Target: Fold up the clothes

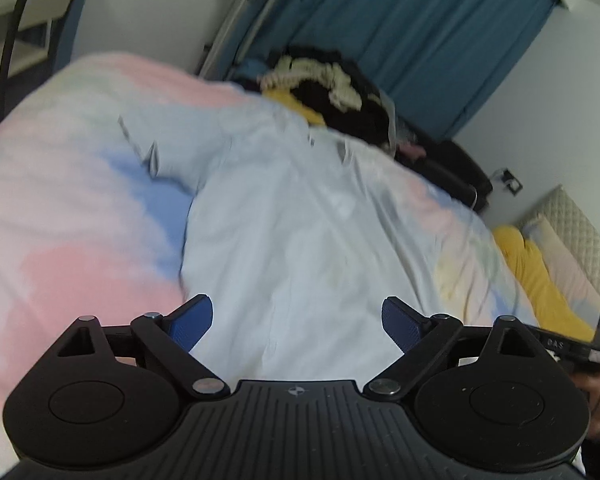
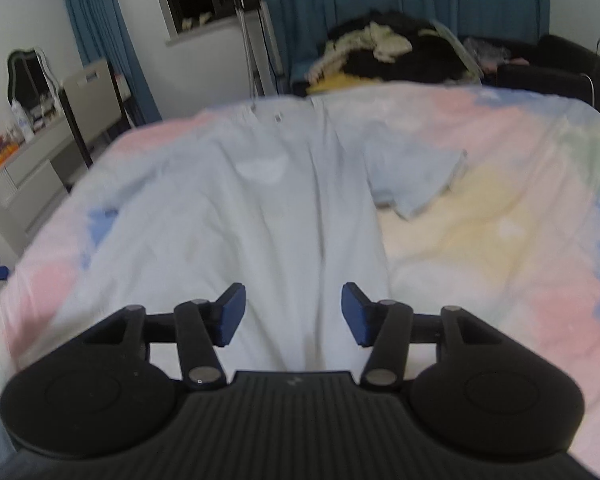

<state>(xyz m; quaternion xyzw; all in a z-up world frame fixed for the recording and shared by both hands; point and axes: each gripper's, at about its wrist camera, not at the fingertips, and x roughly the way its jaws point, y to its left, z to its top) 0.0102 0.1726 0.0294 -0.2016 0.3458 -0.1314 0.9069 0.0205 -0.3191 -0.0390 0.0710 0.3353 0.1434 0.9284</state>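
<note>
Pale blue shirt [image 1: 300,216] lies spread flat on the bed [image 1: 60,208], over a pastel pink, blue and yellow cover, collar toward the far edge. Left gripper [image 1: 297,324] hovers above the near hem, fingers apart, holding nothing. Right gripper [image 2: 293,314] hovers likewise above the hem, fingers apart and empty. One short sleeve [image 2: 416,178] extends rightward.

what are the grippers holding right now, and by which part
Nothing. The left gripper and the right gripper are both open, jaws apart above the light blue shirt spread flat on the bed.
</note>
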